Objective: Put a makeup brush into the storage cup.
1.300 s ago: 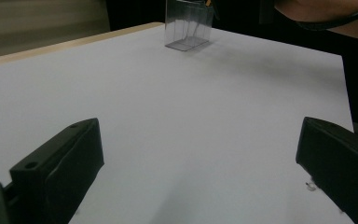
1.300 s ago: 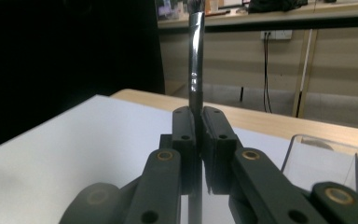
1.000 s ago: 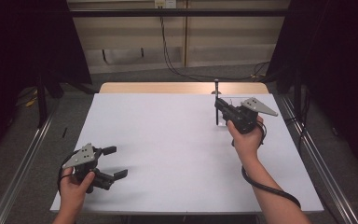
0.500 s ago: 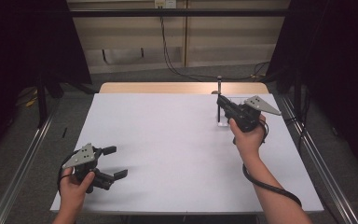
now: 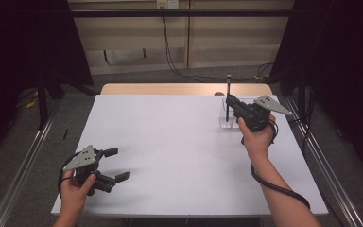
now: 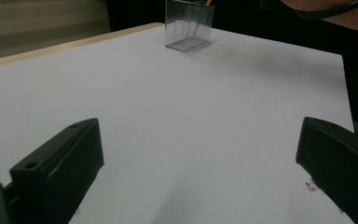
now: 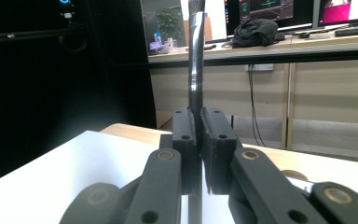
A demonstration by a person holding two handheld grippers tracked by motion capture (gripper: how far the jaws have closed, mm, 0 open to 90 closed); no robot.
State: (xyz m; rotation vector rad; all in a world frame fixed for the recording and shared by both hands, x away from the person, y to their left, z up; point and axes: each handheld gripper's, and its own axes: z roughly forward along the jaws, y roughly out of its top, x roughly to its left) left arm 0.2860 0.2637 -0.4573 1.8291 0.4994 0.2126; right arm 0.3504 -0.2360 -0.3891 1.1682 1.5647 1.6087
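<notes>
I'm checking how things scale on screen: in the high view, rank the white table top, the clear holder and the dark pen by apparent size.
1. White table top
2. Clear holder
3. Dark pen

The last two look close; the right gripper covers part of both.

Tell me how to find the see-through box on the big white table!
Start at the white table and look to its far right side, near the wooden strip along the back edge. There the right tongs pinch a thin dark stick standing upright, and the clear box sits right under it. It is the only see-through thing on the table.
</notes>
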